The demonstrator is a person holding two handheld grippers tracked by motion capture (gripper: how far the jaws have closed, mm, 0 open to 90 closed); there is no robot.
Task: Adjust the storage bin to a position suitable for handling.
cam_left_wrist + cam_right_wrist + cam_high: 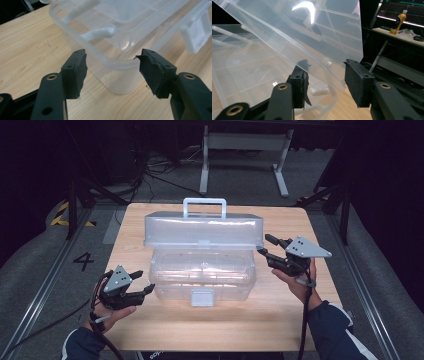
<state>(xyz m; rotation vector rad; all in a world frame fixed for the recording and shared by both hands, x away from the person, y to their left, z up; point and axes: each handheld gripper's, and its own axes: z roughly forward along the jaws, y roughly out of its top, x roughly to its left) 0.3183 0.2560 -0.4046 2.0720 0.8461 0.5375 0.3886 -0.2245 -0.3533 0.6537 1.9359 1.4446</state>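
A clear plastic box [202,276] stands mid-table with its lid [202,231] swung up and back, its handle [204,206] on top and a white latch [202,297] at the front. My left gripper [144,281] is open at the box's front-left corner. In the left gripper view its jaws [112,67] flank that rounded corner [120,65] without touching it. My right gripper [265,245] is open at the lid's lower right end. In the right gripper view the lid's edge [329,72] runs down between the open jaws [325,82]; I cannot tell whether they touch it.
The wooden table [215,320] has bare room in front of and beside the box. A white metal frame [245,150] and cables lie on the floor behind. An orange bottle [398,22] stands on a far shelf by a monitor.
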